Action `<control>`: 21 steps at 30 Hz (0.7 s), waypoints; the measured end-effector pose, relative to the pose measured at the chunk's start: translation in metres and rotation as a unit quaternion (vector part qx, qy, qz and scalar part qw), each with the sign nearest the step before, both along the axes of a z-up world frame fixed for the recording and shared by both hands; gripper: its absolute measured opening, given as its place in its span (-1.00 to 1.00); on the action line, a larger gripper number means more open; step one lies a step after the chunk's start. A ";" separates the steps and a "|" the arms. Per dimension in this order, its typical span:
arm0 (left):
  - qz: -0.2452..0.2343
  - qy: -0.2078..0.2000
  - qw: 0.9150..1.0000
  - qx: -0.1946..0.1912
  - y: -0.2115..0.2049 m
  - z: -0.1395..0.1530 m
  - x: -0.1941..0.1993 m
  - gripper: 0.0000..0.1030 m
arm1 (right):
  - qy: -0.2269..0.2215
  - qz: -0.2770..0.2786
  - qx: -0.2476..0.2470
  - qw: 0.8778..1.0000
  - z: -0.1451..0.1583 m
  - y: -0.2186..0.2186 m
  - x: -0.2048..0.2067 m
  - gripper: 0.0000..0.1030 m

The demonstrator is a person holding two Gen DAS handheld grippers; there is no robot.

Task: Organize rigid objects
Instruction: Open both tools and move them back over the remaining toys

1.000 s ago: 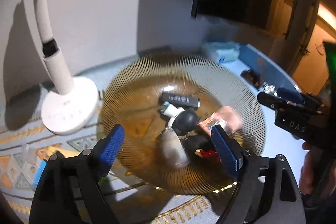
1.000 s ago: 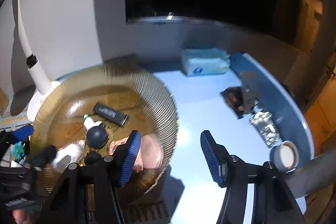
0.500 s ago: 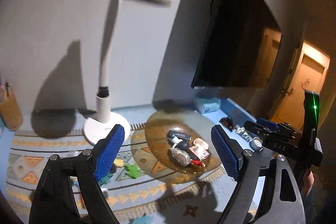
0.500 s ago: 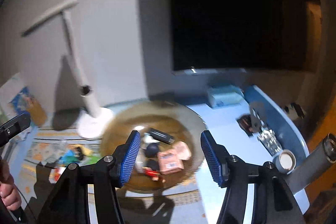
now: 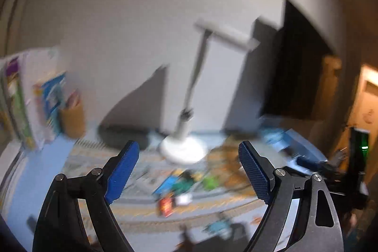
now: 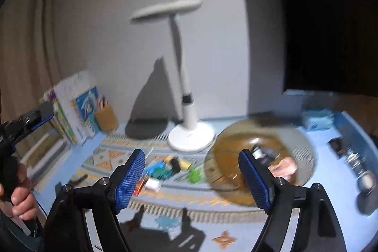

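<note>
A ribbed amber glass plate (image 6: 302,150) sits on the blue table right of centre, holding several small items, among them a pink packet (image 6: 284,168) and a black stick. Left of it a heap of small coloured objects (image 6: 170,169) lies on the patterned mat (image 6: 111,155); in the blurred left wrist view the heap (image 5: 184,183) shows between the fingers. My left gripper (image 5: 189,171) is open and empty, well above the mat. My right gripper (image 6: 191,178) hangs above the mat with its jaws opening and nothing between them.
A white desk lamp (image 6: 189,134) stands at the back centre. Books and a brown pencil cup (image 6: 106,117) are at the back left. A dark monitor (image 6: 330,27) fills the right. A tissue pack (image 6: 317,121), foil packets and a tape roll (image 6: 367,180) lie along the table's right edge.
Both grippers have pulled back and risen from the plate and swung left toward the mat. The right jaws have widened. The plate looks far smaller now.
</note>
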State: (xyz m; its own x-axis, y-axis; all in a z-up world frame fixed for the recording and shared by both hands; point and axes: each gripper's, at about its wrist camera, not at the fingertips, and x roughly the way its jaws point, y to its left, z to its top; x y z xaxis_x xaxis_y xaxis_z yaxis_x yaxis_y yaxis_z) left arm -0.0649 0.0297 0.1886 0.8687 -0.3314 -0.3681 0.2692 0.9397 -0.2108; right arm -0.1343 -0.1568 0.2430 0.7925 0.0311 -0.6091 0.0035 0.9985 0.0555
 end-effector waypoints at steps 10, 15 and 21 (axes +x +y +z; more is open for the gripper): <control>0.044 0.138 0.989 0.043 0.013 -0.147 0.049 0.65 | 0.101 0.016 -0.011 0.995 -0.115 0.010 0.030 0.55; 0.049 0.136 0.987 0.076 0.006 -0.157 0.044 0.66 | 0.134 0.015 0.002 0.991 -0.144 0.006 0.038 0.55; 0.084 0.168 0.975 0.117 -0.002 -0.168 0.055 0.66 | 0.143 0.019 0.033 0.989 -0.153 -0.003 0.039 0.55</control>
